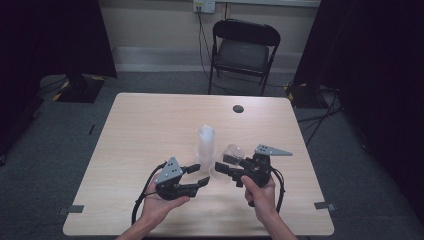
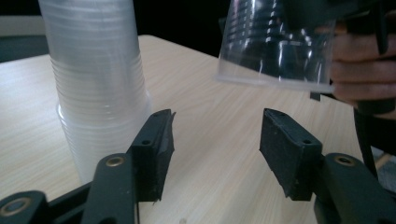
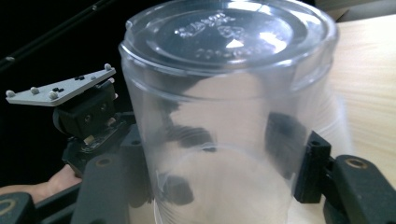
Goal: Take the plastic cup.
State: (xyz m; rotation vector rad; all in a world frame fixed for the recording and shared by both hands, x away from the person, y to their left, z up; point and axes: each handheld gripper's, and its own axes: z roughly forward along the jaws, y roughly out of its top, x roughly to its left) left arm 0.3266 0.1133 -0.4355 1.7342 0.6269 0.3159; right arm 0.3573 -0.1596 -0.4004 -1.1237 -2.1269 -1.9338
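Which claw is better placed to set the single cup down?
Right. The right claw is already shut on the clear plastic cup, held upside down above the table. The left claw is open, empty, beside the cup stack.

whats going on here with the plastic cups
A person at a wooden table works with a hand-held gripper in each hand. The right gripper is shut on a single clear plastic cup, held upside down and tilted, off the table. Next to it an upside-down stack of clear cups stands on the table. The left gripper is beside that stack with its jaws apart and nothing between them. It looks as if one cup has been taken off the stack.
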